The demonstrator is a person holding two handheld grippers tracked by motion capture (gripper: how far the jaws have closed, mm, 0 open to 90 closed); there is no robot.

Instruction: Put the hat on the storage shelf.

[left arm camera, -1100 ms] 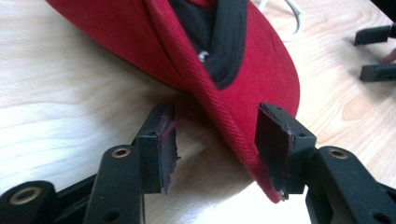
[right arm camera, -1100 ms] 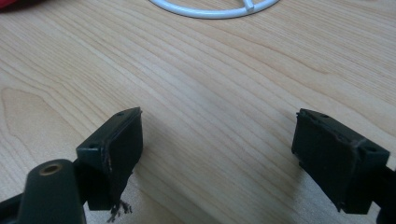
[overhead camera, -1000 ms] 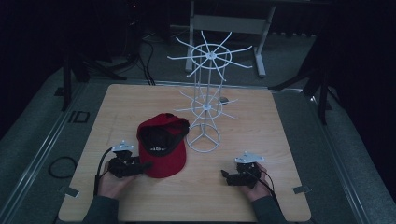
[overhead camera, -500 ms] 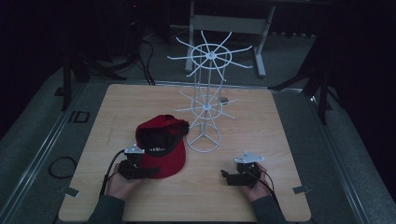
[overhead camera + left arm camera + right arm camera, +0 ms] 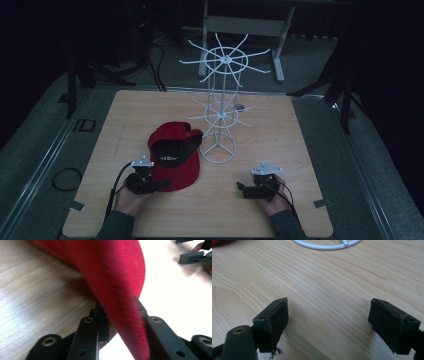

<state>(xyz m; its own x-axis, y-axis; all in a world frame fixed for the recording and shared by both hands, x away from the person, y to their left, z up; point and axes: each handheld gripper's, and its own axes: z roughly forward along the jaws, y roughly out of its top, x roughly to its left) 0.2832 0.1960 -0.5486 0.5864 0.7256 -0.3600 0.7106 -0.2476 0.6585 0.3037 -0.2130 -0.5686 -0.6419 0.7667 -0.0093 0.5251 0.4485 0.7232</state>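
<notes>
On the pale wooden tabletop (image 5: 300, 150), a red fabric baseball cap (image 5: 175, 157) is seen lying left of centre, its dark inside turned upward and its brim pointing toward the person's side; just beside it on the right, a white wire display stand with radiating hooks (image 5: 220, 107) is set upright, its ring base resting on the wood. At the cap's near-left edge the left gripper (image 5: 150, 184) is held in the person's left hand (image 5: 129, 200); in the left gripper view its two black jaws are seen drawn close together with the cap's red brim (image 5: 117, 290) pinched between them, the brim's edge raised a little off the wood. Toward the near right of the table the right gripper (image 5: 248, 190) is held in the right hand (image 5: 272, 197), well apart from the cap and pointing toward the left; in the right gripper view its jaws are seen spread wide above bare wood with nothing between them, and the stand's white ring base (image 5: 327, 245) is seen farther ahead.
</notes>
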